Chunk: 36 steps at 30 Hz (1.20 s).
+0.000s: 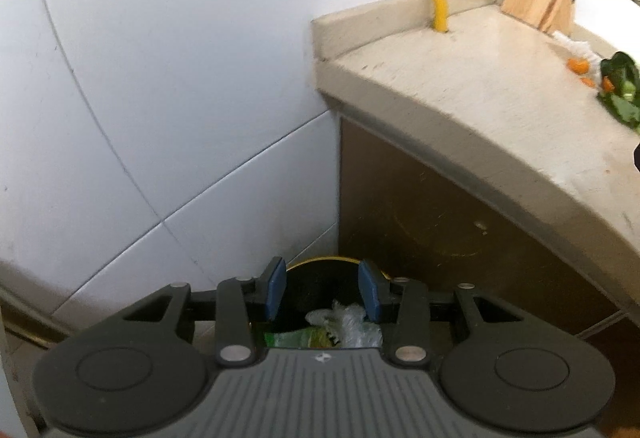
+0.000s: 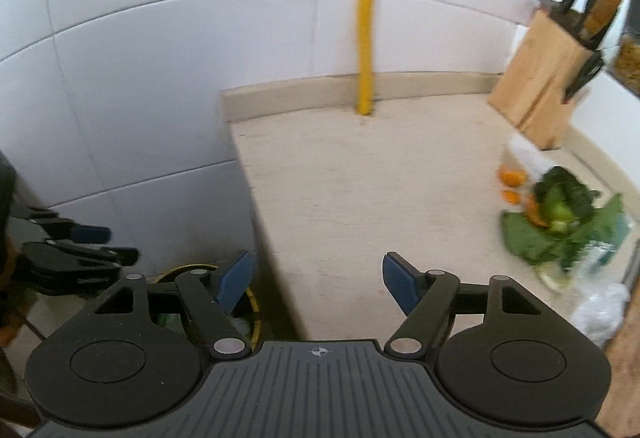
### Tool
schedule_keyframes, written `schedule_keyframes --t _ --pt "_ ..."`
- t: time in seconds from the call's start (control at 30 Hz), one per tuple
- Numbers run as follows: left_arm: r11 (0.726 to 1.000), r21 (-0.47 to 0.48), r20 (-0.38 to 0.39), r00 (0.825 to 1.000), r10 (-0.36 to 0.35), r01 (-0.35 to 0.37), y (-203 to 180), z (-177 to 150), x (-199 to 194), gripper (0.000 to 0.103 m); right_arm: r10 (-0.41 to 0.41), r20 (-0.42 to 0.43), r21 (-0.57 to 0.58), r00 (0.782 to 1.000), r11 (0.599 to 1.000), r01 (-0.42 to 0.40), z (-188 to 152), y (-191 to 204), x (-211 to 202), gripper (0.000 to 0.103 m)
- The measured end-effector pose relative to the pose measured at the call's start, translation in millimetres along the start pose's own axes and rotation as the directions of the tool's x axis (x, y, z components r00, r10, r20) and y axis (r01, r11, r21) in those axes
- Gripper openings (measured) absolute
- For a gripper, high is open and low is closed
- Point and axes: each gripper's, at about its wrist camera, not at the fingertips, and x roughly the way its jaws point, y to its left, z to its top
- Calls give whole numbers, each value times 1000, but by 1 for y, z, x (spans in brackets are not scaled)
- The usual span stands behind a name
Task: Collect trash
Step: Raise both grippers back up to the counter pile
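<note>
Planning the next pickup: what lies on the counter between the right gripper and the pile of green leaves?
Only bare counter lies between the right gripper and the green leaves, in the right wrist view.

Bright, even light; fisheye-bent, slightly blurred edges.

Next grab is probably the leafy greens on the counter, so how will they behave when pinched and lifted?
The greens look thin and crumpled, so probably floppy and light, drooping around the pads. Orange peel bits lie loose among and beside them, so some may drop off when lifted. The right hand-held gripper is open and empty over the counter.
</note>
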Motion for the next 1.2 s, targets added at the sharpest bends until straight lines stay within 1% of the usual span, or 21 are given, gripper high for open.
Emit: schedule_keyframes --t 0.1,0.2,0.3,0.47,0.67,0.8,0.93,1.1,1.2 --pt "1000 17 38 999 -24 23 -8 2 -11 34 -35 11 -2 999 999 35 -3 -9 -7 78" --pt "998 35 57 997 -45 43 -20 4 -19 40 -73 19 10 997 997 73 -3 -21 -13 80" --pt "996 45 70 995 -78 75 -33 8 -27 40 -105 24 24 994 994 104 -3 -32 -16 80" --pt "989 73 113 984 -139 131 -55 22 -43 41 -158 31 35 987 987 157 -2 -48 -19 80" --pt "975 118 161 965 -206 188 -85 42 -59 44 -216 43 45 975 976 214 -3 -63 -26 82" --pt "965 148 158 958 -239 216 -108 56 -59 45 -242 41 57 969 969 239 -3 -74 -29 83" --pt "952 189 155 950 -272 242 -133 67 -59 45 -295 38 64 955 954 292 -5 -88 -32 83" --pt "929 245 147 937 -318 277 -163 76 -60 45 -329 22 93 944 941 326 -8 -109 -35 83" --pt "918 272 139 933 -333 288 -179 81 -58 45 -347 12 106 938 933 344 -11 -120 -36 83"
